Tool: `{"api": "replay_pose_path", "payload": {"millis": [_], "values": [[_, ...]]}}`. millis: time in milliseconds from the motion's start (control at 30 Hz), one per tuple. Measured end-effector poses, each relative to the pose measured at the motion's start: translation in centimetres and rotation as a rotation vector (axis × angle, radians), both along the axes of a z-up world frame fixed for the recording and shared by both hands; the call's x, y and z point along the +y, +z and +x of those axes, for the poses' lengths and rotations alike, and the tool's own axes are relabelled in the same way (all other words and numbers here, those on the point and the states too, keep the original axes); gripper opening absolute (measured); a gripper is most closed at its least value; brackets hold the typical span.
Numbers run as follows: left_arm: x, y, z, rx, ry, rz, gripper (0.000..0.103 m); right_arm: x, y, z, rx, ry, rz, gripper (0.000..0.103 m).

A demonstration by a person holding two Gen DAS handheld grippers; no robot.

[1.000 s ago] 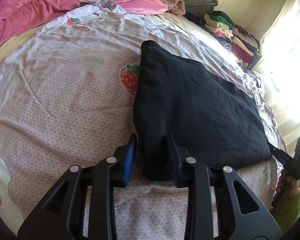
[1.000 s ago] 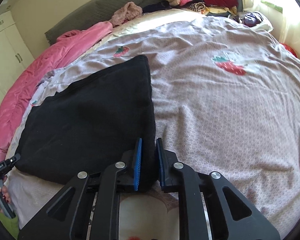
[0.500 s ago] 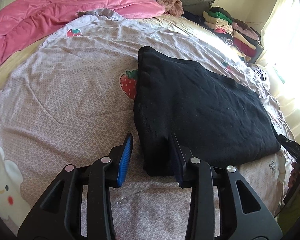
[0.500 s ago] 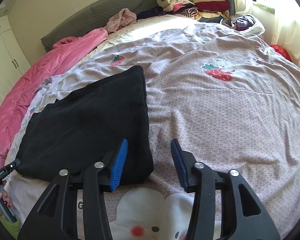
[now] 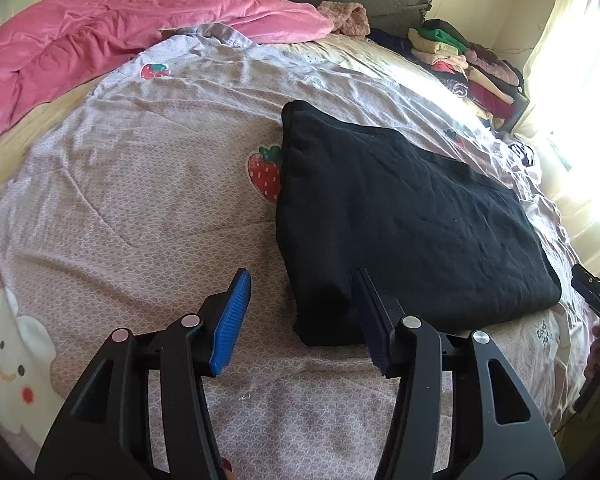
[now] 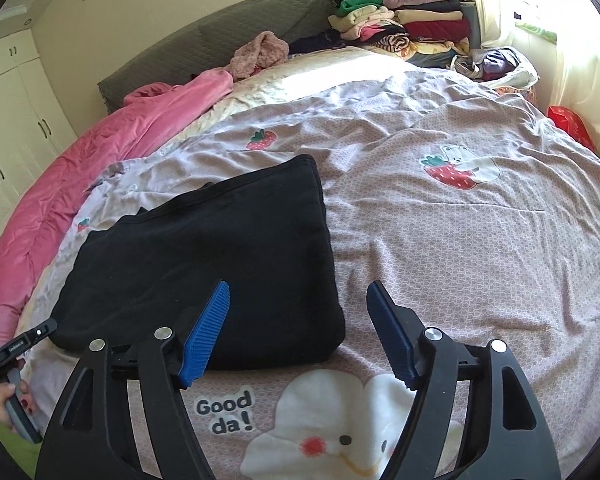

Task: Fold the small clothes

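Note:
A black garment [image 5: 400, 216] lies folded flat on the strawberry-print bedsheet [image 5: 140, 200]. In the left wrist view my left gripper [image 5: 303, 276] hovers over its near left corner; the jaws are opening and the corner lies between them, untouched by the pads. In the right wrist view the same garment [image 6: 204, 248] sits left of centre. My right gripper [image 6: 299, 286] stands wide above its near right corner, still opening, with its pads off the cloth. Each view catches the other gripper and a hand at its edge.
A pink duvet [image 5: 120, 32] is bunched along the far left of the bed. A stack of folded clothes [image 6: 400, 24] sits at the far right by the grey headboard cushion [image 6: 220, 40]. White wardrobe doors [image 6: 4, 120] stand at left. Bare sheet [image 6: 480, 260] spreads right of the garment.
Both grippers have opened and let go of the garment's near corners. The right one has lifted and drawn back a little. The garment lies where it was.

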State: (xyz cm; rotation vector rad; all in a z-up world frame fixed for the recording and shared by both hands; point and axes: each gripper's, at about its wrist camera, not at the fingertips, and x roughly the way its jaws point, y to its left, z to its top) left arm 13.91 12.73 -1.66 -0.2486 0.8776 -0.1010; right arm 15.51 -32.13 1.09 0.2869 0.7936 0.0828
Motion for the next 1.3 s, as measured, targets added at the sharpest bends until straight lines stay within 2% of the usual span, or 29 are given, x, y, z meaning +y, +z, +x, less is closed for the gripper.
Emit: {"api": "replay_pose_path", "payload": {"millis": [133, 200, 300, 400, 467, 533, 633, 833, 900, 1300], "values": [[0.3, 0.3, -0.3, -0.012, 0.015, 0.001, 0.054, 0.4, 0.5, -0.3, -0.009, 0.011, 0.011, 0.071], [0.5, 0.5, -0.6, -0.02, 0.019, 0.0, 0.057, 0.8, 0.8, -0.4, -0.015, 0.022, 0.014, 0.082], [0.6, 0.9, -1.0, -0.03, 0.029, 0.018, 0.061, 1.7, 1.3, -0.8, -0.033, 0.047, 0.017, 0.083], [1.0, 1.2, -1.5, -0.038, 0.048, 0.018, 0.076, 2.7, 1.9, -1.1, -0.048, 0.074, 0.011, 0.083], [1.3, 1.5, -1.8, -0.043, 0.058, 0.017, 0.078, 3.4, 2.3, -1.2, -0.06, 0.093, 0.005, 0.083], [1.5, 1.8, -2.2, -0.051, 0.067, 0.027, 0.088, 4.2, 2.6, -1.4, -0.07, 0.111, 0.001, 0.083], [1.5, 2.2, -2.5, -0.062, 0.079, 0.055, 0.093, 5.4, 2.9, -1.6, -0.076, 0.144, 0.009, 0.083], [1.5, 2.7, -3.0, -0.066, 0.093, 0.08, 0.093, 8.8, 3.3, -1.8, -0.089, 0.227, -0.007, 0.084], [1.6, 2.8, -3.1, -0.066, 0.1, 0.085, 0.093, 10.1, 3.4, -1.9, -0.095, 0.258, -0.019, 0.092], [1.2, 3.9, -3.3, -0.078, 0.104, 0.114, 0.093, 16.9, 4.4, -2.1, -0.135, 0.437, -0.066, 0.093]]}}
